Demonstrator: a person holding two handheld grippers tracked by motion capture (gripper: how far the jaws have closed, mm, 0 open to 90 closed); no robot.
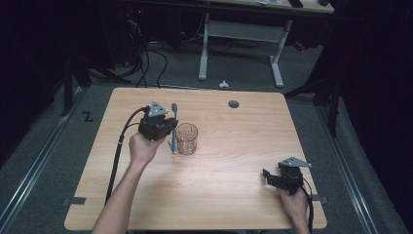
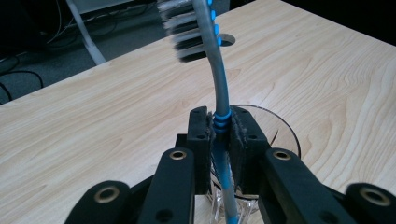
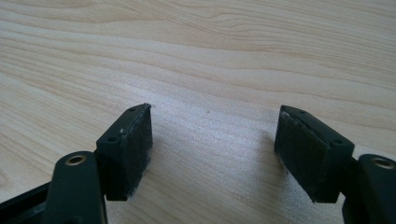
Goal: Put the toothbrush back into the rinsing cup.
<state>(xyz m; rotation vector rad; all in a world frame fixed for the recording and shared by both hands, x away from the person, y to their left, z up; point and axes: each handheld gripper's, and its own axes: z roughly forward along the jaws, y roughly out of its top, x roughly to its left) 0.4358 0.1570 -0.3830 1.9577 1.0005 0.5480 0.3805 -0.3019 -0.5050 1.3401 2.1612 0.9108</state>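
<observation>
My left tool (image 2: 219, 135) clamps the toothbrush (image 2: 220, 88) at its ribbed neck — light, springy, slippery; right tool (image 3: 212, 149) gapes, idle.

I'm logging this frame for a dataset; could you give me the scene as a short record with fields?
surface: light wooden table
left gripper: shut on the blue and grey toothbrush, bristle end up
toothbrush position: beside and over the glass tumbler, lower end by its rim
right gripper: open, holding nothing, low over bare table at the near right
table hole: far side
</observation>
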